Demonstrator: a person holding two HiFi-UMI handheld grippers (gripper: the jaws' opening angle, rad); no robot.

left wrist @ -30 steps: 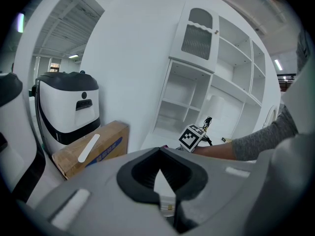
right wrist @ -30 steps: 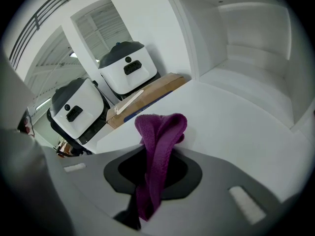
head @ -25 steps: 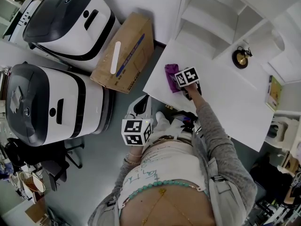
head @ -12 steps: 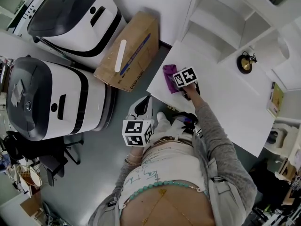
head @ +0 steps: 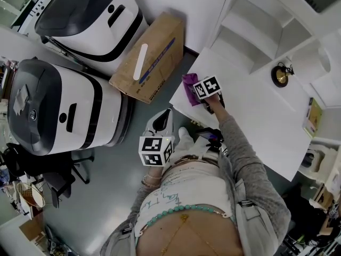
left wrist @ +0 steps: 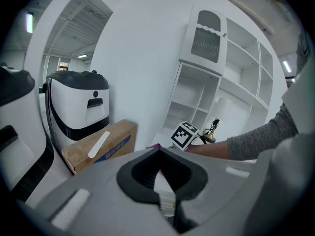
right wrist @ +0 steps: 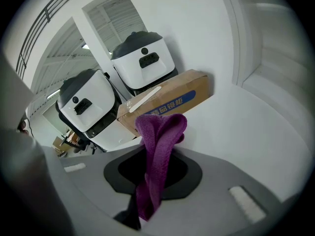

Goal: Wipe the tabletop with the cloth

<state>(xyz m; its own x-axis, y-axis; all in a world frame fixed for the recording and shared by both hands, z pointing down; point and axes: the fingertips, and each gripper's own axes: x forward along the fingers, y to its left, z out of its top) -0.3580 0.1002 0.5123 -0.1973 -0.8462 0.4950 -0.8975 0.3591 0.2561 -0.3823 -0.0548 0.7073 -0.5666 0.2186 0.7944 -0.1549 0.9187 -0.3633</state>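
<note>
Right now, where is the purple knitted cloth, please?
In the head view, the right gripper clamps the purple cloth at the white tabletop's left corner, near the cardboard box.

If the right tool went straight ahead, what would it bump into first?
Probably the brown cardboard box with the blue stripe, beyond the edge of the white tabletop. The right tool, shut on the purple cloth, points at it, but depth is unclear.
</note>
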